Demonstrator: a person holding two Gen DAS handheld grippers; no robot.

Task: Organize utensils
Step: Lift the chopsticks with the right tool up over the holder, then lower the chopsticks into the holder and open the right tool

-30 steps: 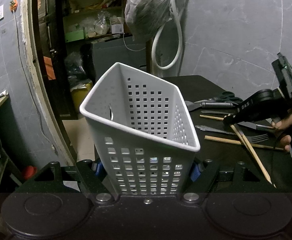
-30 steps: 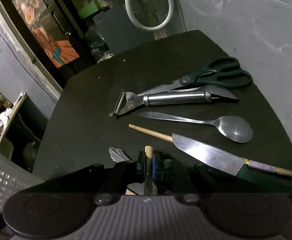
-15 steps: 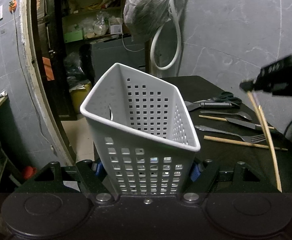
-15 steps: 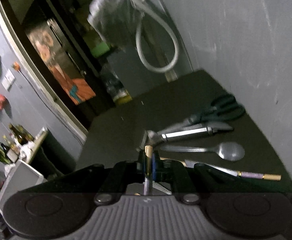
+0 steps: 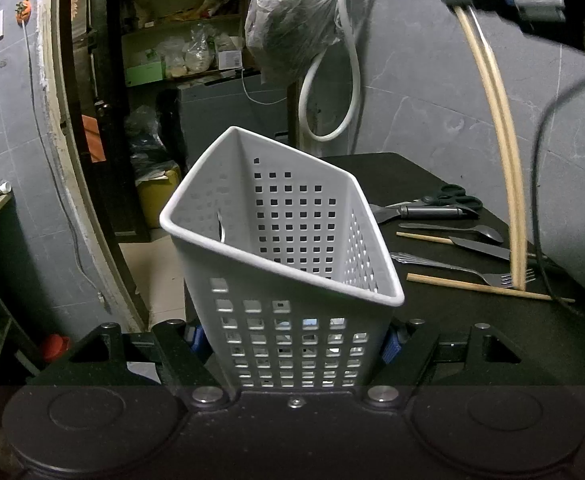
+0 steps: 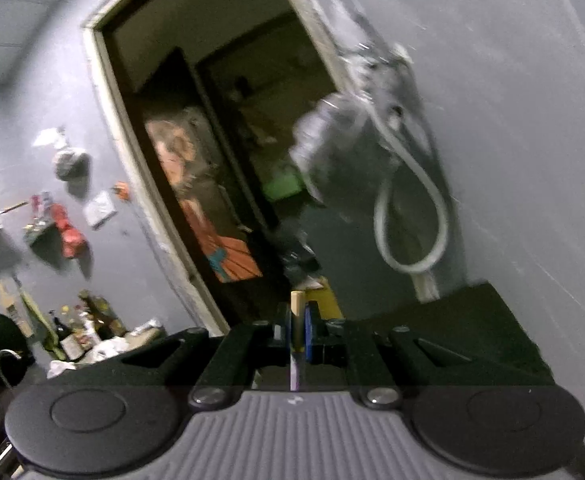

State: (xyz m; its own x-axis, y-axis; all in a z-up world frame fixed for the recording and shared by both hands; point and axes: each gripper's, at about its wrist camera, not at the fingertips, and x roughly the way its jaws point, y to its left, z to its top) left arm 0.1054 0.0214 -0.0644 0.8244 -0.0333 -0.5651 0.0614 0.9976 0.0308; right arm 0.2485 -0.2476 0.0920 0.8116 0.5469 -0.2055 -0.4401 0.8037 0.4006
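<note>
The black table (image 5: 432, 176) fills the right half of my left view, and the white basket (image 5: 284, 240) stands tilted in the lower centre of it. My left gripper (image 5: 292, 340) is clamped on the basket's lower walls, blue pads pressed to each side, its mouth leaning up toward the centre of the frame. I should hold that tilt steady so the opening stays an easy target.

My right gripper (image 6: 298, 326) is pinched narrow on a pair of wooden chopsticks (image 5: 496, 132). In the left view they hang down the right side of the frame from the upper right corner, tips low over the fork (image 5: 464, 270). In the right view only a stub shows between the pads.

To do this well I'd carry the sticks left across the frame until their tips clear the basket's rim, then lower them inside — tips first, near the far wall — and only then loosen. Scissors (image 5: 452, 198), a spoon (image 5: 452, 230), a knife (image 5: 480, 246) and two loose chopsticks — all still wait at middle right.
</note>
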